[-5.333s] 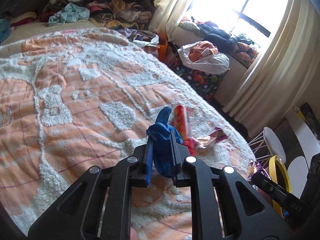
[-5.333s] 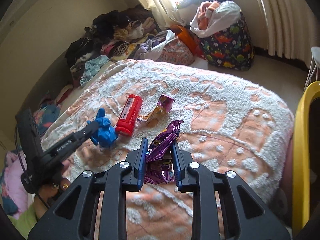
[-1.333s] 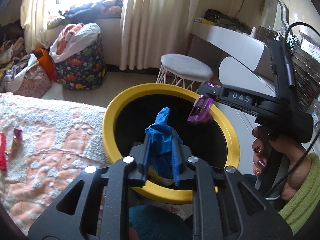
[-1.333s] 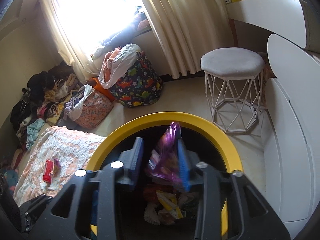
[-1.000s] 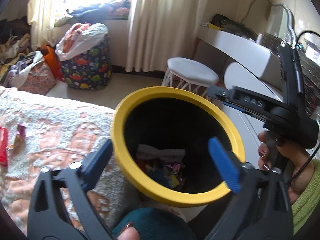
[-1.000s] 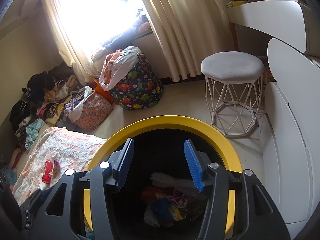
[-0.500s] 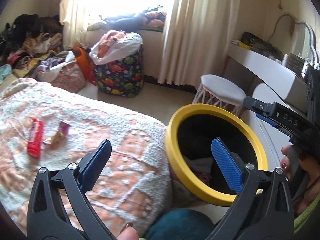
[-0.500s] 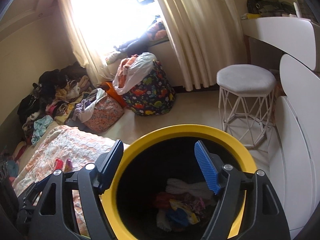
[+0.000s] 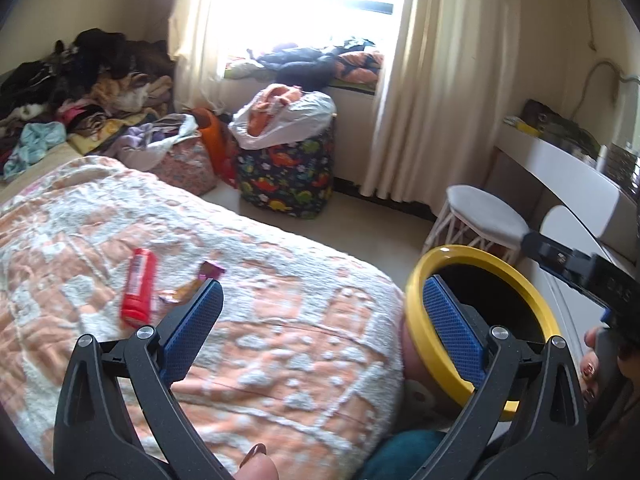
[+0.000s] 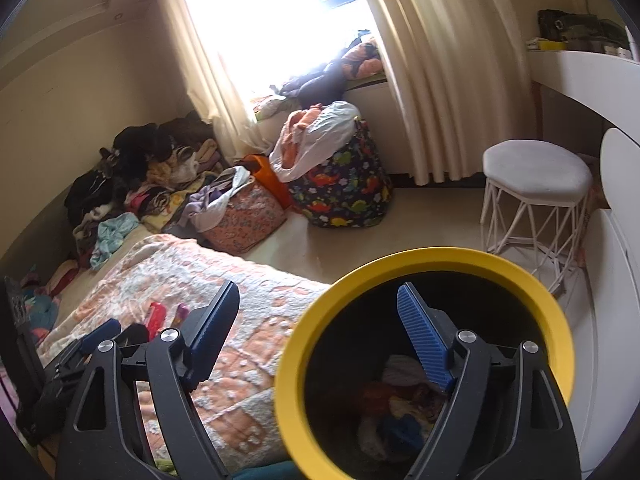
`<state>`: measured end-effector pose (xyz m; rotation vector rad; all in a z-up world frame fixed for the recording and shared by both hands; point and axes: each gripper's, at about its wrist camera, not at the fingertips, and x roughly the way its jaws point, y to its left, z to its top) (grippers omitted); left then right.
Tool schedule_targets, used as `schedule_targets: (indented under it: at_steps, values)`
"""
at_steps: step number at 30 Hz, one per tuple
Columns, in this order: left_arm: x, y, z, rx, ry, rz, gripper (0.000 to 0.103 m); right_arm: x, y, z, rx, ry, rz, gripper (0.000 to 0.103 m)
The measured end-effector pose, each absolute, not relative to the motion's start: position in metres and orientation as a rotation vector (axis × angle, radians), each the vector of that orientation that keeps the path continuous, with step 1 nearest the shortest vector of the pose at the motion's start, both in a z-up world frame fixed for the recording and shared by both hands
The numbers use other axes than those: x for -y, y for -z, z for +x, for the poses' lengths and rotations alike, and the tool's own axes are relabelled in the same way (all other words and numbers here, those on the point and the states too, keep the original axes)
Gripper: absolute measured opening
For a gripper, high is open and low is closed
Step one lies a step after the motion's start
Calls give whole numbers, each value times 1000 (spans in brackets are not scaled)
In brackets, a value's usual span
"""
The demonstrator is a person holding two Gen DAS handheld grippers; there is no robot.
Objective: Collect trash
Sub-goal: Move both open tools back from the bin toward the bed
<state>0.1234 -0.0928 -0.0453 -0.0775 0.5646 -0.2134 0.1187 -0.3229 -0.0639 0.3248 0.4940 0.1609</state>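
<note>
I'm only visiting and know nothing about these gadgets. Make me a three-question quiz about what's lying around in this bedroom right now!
1. True or false: the left gripper has something clamped between its blue pads.
2. Which trash lies on the bedspread? A) a red tube and a small wrapper B) a blue glove C) a glass bottle
3. Fill in: the rim of the bin beside the bed is coloured ____.

Key
1. False. Both the left gripper and the right gripper are empty, and the right one's jaws are opening.
2. A
3. Yellow. Some trash is visible at the bottom of the bin.
</note>
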Motion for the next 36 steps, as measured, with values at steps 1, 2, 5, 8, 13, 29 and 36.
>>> schedule_targets:
  at_steps: [1,2,5,8,13,29,36]
  values:
    - [87,46,123,-563,202,-84,92,318,64,120,-497,-168,321,79]
    - [80,46,124,-562,186,-93,92,314,63,121,-501,-176,315,79]
    - [64,46,129,-565,152,-121,92,300,62,123,-512,-200,303,79]
    - [48,48,132,-570,117,-144,92,284,61,126,-522,-225,288,79]
    - [21,54,135,-583,63,-184,92,259,60,132,-540,-265,259,79]
    - [-51,87,154,-681,-59,-302,82,180,66,175,-635,-410,207,79]
    - [-61,109,172,-743,-29,-369,57,150,75,205,-692,-444,208,79]
